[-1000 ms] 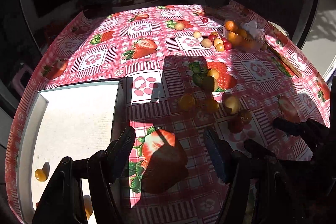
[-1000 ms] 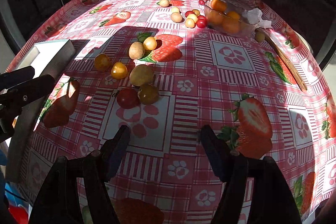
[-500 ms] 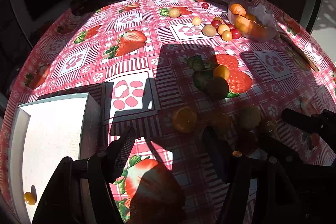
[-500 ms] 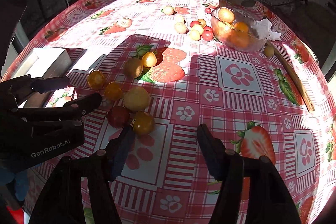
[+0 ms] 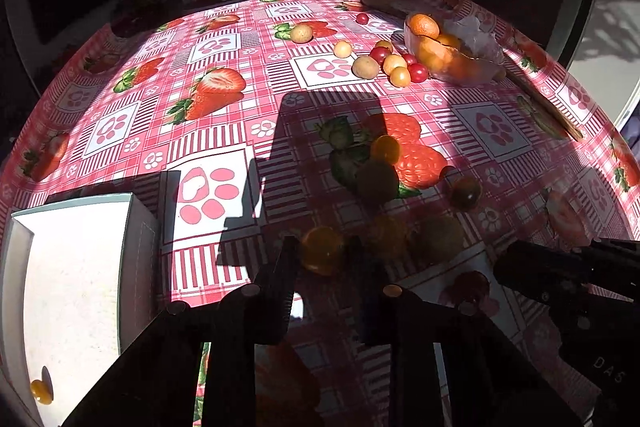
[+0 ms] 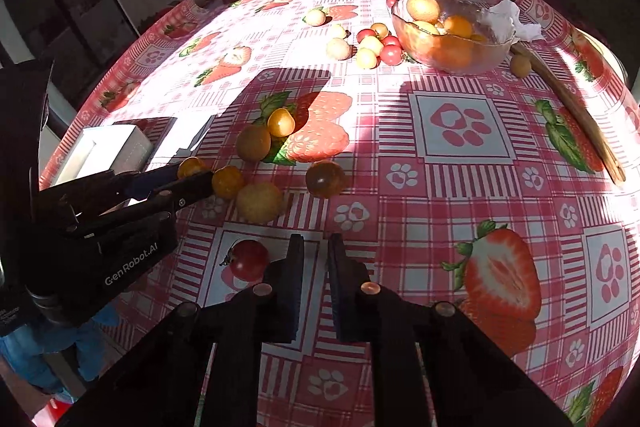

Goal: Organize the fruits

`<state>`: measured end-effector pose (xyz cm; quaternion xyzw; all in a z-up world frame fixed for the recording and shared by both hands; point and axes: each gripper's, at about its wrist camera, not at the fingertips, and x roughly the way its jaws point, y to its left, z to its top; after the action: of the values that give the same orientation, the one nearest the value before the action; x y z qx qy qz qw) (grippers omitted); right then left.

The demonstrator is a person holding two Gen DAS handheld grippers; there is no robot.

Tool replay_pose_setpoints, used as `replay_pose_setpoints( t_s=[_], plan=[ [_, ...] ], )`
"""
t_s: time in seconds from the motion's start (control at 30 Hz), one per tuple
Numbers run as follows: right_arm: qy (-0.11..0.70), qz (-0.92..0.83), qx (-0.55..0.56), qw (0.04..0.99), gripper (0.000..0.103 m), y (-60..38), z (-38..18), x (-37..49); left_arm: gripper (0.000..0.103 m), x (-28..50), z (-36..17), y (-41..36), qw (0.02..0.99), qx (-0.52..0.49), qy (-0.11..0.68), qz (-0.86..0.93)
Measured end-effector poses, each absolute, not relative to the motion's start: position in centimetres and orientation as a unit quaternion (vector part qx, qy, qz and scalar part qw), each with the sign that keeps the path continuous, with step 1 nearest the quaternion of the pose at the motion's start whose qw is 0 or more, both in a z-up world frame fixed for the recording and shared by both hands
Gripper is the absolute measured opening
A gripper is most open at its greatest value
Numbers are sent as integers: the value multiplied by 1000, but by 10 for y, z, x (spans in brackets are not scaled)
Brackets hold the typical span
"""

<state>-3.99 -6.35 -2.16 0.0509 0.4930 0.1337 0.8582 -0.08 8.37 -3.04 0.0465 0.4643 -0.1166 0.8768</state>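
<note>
My left gripper is shut on a small yellow-orange tomato resting on the strawberry tablecloth. The right wrist view shows the same gripper and tomato from the side. My right gripper is shut with nothing between its fingers. It hangs just right of a red tomato. Beyond it lie another yellow tomato, a pale round fruit and a dark orange-green tomato. The right gripper also enters the left wrist view from the right.
A white box at the left holds one yellow tomato. A glass bowl of oranges stands at the far right, with several small fruits beside it. A wooden stick lies along the right edge. A brown fruit lies mid-table.
Both grippers have closed: the left around the yellow-orange tomato, the right on nothing. The dark tomato has rolled away from the red one, farther up the table.
</note>
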Motion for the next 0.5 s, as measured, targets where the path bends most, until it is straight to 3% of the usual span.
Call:
replay_pose_setpoints(
  t_s=[0.5],
  plan=[
    [498,130,95,852,13,-90,-21,-77,26,-71,-12,95,885,11,448,-127]
  ],
)
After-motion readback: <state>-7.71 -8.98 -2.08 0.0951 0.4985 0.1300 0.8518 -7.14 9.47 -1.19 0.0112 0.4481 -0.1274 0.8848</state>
